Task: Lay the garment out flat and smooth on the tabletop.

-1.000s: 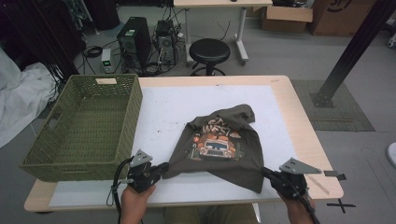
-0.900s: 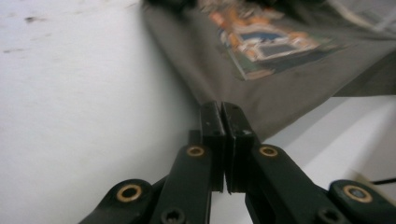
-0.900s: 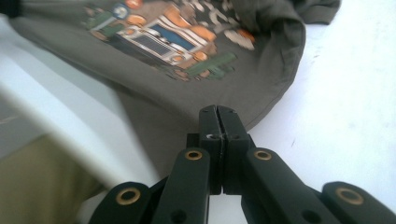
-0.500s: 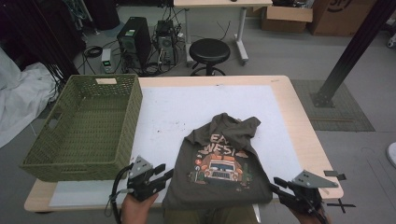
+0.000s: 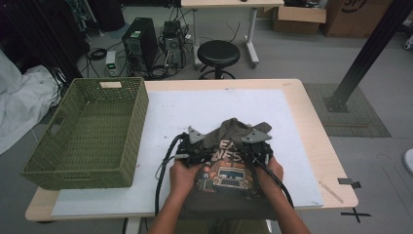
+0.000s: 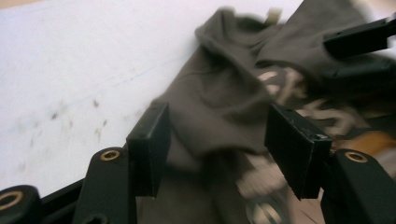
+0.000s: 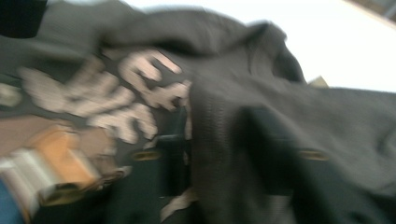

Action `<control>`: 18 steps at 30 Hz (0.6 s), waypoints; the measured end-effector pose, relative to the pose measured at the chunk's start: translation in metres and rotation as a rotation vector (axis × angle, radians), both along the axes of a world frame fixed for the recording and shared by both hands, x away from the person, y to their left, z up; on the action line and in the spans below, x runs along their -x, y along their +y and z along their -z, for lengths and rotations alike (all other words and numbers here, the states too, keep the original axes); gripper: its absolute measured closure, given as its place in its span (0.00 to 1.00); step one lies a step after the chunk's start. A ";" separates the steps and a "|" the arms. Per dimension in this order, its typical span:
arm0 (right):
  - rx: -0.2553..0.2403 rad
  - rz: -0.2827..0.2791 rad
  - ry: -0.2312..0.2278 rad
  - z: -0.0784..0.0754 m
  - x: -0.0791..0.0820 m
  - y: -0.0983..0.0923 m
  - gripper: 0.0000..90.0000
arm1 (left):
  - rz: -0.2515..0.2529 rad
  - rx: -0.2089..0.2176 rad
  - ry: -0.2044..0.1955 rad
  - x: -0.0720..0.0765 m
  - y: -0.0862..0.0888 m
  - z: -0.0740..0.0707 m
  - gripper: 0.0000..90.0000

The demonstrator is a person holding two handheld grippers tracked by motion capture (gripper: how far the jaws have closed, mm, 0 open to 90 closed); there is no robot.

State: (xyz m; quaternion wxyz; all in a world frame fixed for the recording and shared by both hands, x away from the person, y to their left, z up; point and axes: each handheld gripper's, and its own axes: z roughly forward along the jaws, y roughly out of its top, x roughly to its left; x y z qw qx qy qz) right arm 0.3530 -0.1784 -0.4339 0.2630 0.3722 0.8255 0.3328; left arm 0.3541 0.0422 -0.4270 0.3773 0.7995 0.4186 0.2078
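Folding looks underway: the dark olive printed cotton T-shirt (image 5: 229,168) lies right of the green woven basket (image 5: 87,131); left gripper (image 6: 217,135) spread astride fabric, right gripper (image 5: 256,146) seemingly pinching a sleeve.

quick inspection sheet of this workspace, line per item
surface: wooden table under a white mat
job's things: dark olive printed t-shirt bunched at the near edge; green woven basket at the left, nothing seen inside
clutter: nothing seen
grippers: left gripper open, fabric between its fingers; right gripper at the shirt, blurred, state unclear
cables: black cable trailing from the left gripper
surroundings: black stool, computer tower, cardboard box
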 end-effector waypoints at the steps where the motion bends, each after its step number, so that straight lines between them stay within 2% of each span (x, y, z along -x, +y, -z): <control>1: -0.027 0.008 0.007 -0.001 -0.001 -0.005 0.94 | 0.018 -0.031 0.012 -0.006 -0.005 0.004 0.58; 2: -0.086 0.021 0.011 -0.003 0.000 -0.014 0.96 | 0.020 -0.043 0.017 -0.008 -0.007 0.005 0.79; 3: -0.120 0.030 0.007 -0.005 0.001 -0.020 0.96 | 0.023 -0.045 0.025 -0.009 -0.007 0.006 0.93; 4: -0.144 0.041 -0.003 -0.007 0.003 -0.027 0.96 | 0.016 -0.018 0.028 -0.010 -0.005 0.005 0.96; 5: -0.181 0.057 -0.009 -0.010 0.006 -0.038 0.96 | -0.001 0.038 0.035 -0.010 0.000 0.003 0.96; 6: -0.216 0.086 -0.021 -0.012 0.009 -0.050 0.96 | -0.035 0.123 0.042 -0.010 0.009 0.000 0.96; 7: -0.252 0.132 -0.034 -0.014 0.011 -0.067 0.97 | -0.059 0.173 0.048 -0.010 0.016 -0.002 0.96; 8: -0.262 0.163 -0.038 -0.014 0.012 -0.077 0.97 | -0.102 0.234 0.052 -0.009 0.028 -0.006 0.96; 9: -0.269 0.218 -0.039 -0.014 0.011 -0.093 0.97 | -0.127 0.259 0.056 -0.008 0.035 -0.008 0.96; 12: -0.262 0.316 -0.013 -0.011 0.007 -0.125 0.97 | -0.228 0.311 0.039 -0.001 0.064 -0.011 0.96; 15: -0.237 0.353 0.040 -0.006 0.004 -0.142 0.96 | -0.290 0.322 0.029 0.008 0.085 -0.011 0.96; 17: -0.197 0.360 0.064 -0.004 0.002 -0.145 0.84 | -0.316 0.333 0.023 0.012 0.094 -0.011 0.96; 18: -0.197 0.358 0.074 -0.005 0.001 -0.146 0.75 | -0.317 0.340 0.031 0.014 0.098 -0.011 0.96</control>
